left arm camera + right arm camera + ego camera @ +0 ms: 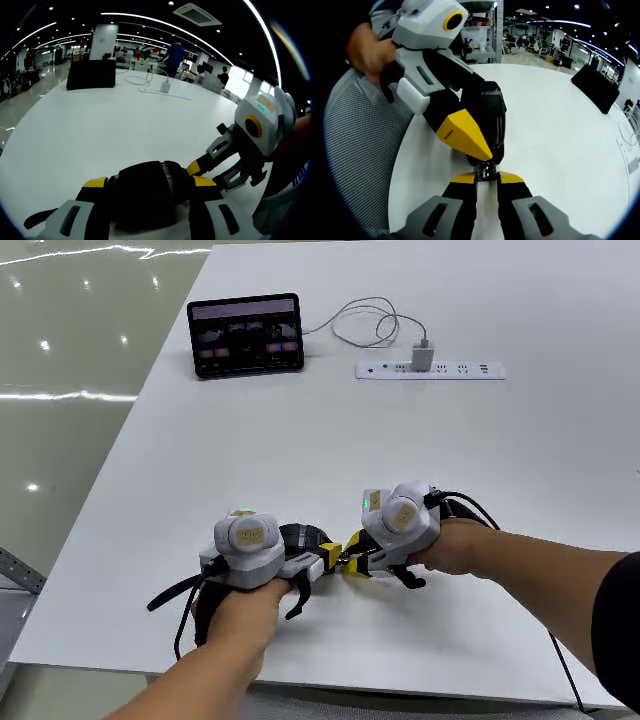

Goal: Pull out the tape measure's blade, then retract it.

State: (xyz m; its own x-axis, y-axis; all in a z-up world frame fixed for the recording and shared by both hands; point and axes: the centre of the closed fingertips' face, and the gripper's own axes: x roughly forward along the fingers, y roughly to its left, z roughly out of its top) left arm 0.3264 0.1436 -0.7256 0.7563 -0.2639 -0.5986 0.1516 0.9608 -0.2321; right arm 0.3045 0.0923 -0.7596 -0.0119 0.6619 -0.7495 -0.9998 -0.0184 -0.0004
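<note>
A black tape measure (pixel 303 537) rests on the white table (pixel 330 440) near its front edge. My left gripper (pixel 318 558) is shut on the case, which sits between its yellow-tipped jaws in the left gripper view (pixel 150 195). My right gripper (pixel 352 552) meets it from the right. In the right gripper view, the right gripper (pixel 486 178) is shut on the small black end hook (pixel 486 171) at the case's mouth. The case (pixel 490 115) lies just beyond, with a yellow finger (pixel 465 132) of the left gripper across it. No length of blade shows.
A dark tablet (pixel 245 335) stands at the back left. A white power strip (pixel 430 369) with a charger and a looped white cable (pixel 365 325) lies at the back. The table's left edge drops to a glossy floor.
</note>
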